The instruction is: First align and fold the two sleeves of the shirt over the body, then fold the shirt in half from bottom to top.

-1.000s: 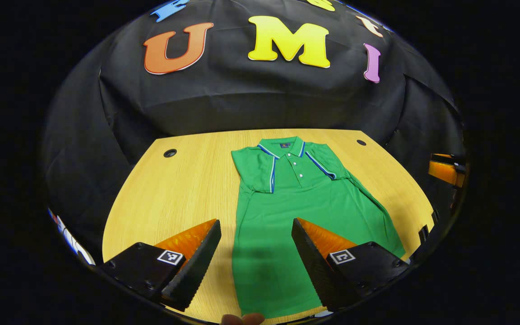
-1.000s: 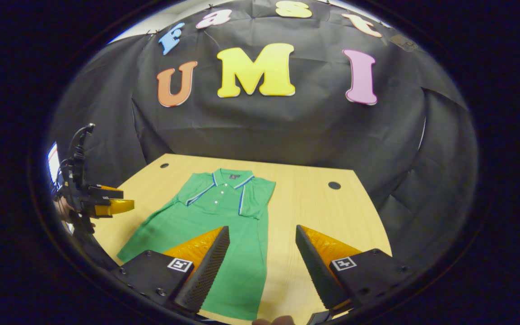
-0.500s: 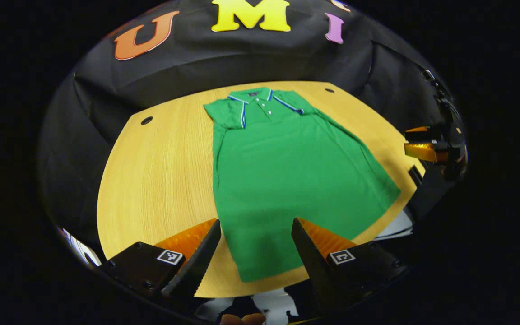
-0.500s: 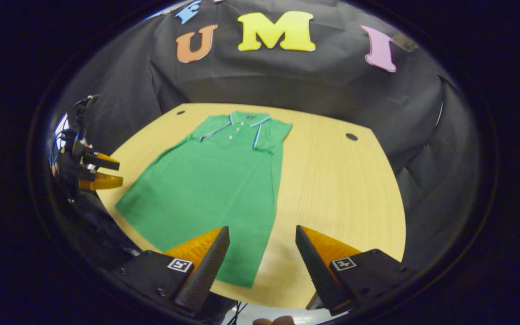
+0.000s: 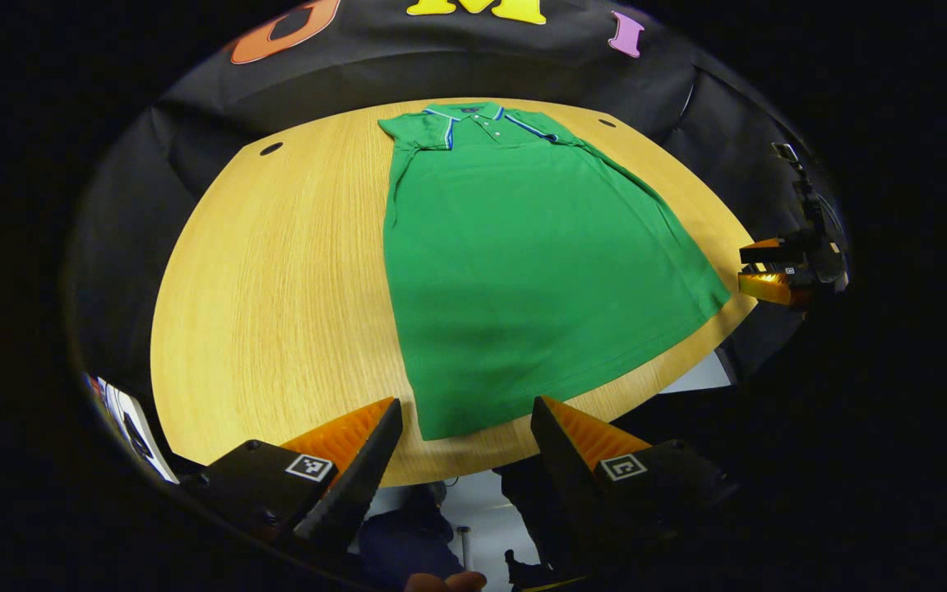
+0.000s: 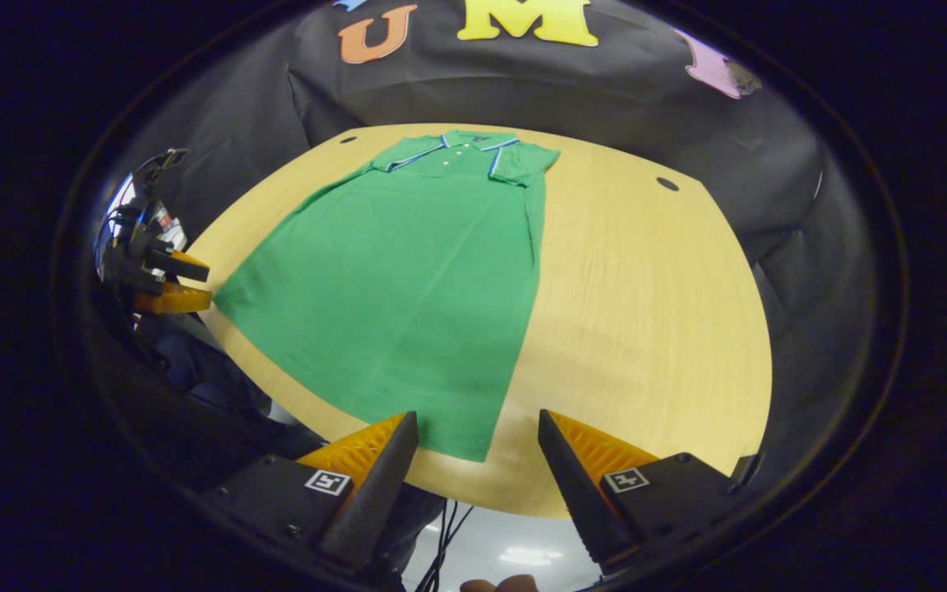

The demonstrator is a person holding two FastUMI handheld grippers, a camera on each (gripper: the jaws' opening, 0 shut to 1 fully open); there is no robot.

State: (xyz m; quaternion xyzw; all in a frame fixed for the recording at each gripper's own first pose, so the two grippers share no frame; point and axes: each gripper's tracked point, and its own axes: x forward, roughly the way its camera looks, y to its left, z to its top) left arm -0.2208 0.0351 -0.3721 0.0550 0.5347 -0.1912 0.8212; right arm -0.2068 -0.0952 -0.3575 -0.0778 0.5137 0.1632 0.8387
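In the left gripper view, a green shirt [image 5: 523,263] lies flat on the wooden table [image 5: 276,288], collar toward the black cloth wall; the left gripper [image 5: 465,411] hangs wide open, empty, above the hem's near corner. In the right gripper view, the right gripper [image 6: 478,423], equally spread and empty, frames the hem's other corner, with cables [image 6: 439,543] below the table edge.

Wooden table [image 5: 276,271]; green shirt [image 5: 523,255] flat on it.

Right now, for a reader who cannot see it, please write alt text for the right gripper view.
A green polo shirt lies flat on a wooden table, both sleeves already folded over its body, collar at the far end. The open right gripper hovers by the shirt's near hem corner, holding nothing. The left gripper hovers at the table's left edge.
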